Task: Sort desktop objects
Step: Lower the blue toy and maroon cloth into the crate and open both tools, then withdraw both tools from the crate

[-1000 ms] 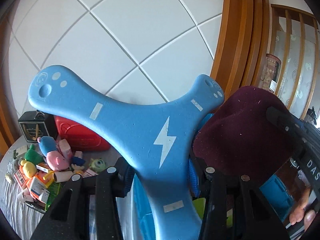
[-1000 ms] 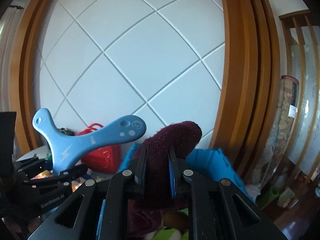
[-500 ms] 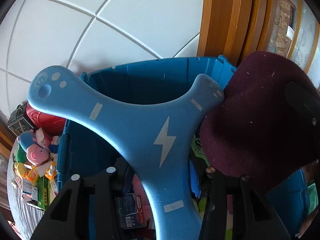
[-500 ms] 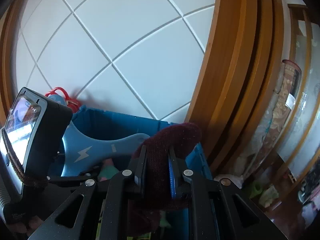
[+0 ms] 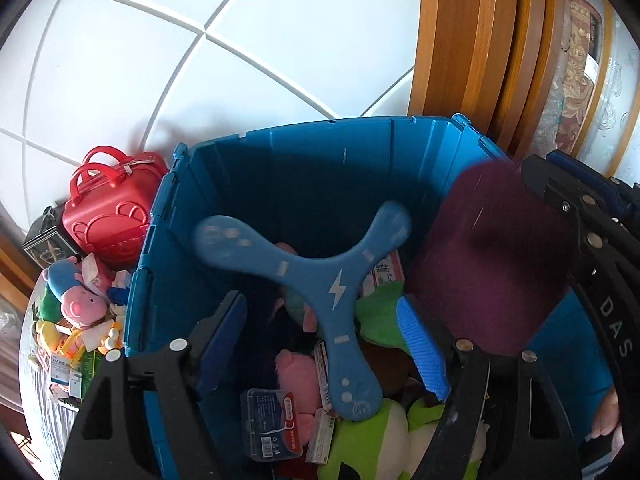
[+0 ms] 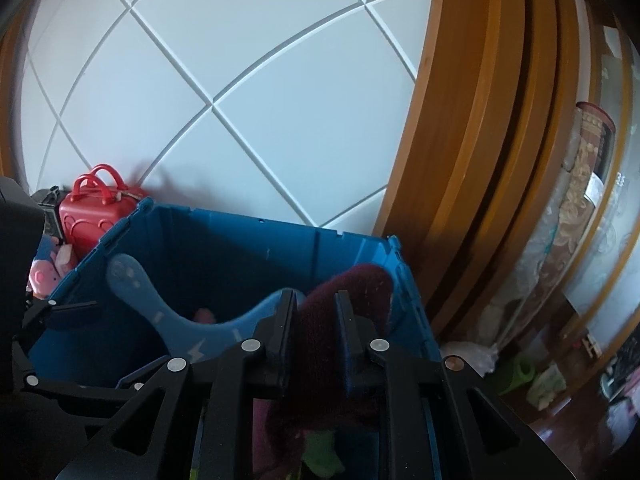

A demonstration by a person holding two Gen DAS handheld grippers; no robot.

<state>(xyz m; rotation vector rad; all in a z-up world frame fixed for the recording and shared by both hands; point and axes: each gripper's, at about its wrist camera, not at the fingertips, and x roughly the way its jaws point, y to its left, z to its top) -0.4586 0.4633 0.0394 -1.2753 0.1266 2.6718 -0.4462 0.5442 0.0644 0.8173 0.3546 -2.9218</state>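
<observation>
A blue three-armed boomerang (image 5: 320, 288) with a white lightning bolt is blurred inside the blue crate (image 5: 280, 152), free of my left gripper (image 5: 320, 308), which is open above the crate. The boomerang also shows in the right wrist view (image 6: 160, 316). My right gripper (image 6: 316, 308) is shut on a maroon knitted cloth (image 6: 348, 288) over the crate's (image 6: 240, 224) right side. The cloth also shows in the left wrist view (image 5: 488, 256).
The crate holds green plush toys (image 5: 372, 440), a pink plush (image 5: 296, 376) and a clear plastic case (image 5: 268, 424). Left of it stand a red toy suitcase (image 5: 108, 216), a pig plush (image 5: 80, 300) and small boxes. A white panelled wall and wooden frame (image 5: 472, 40) stand behind.
My left gripper has opened and let go of the boomerang, which has dropped into the crate. Both grippers have tilted down over the crate. The right still holds the cloth.
</observation>
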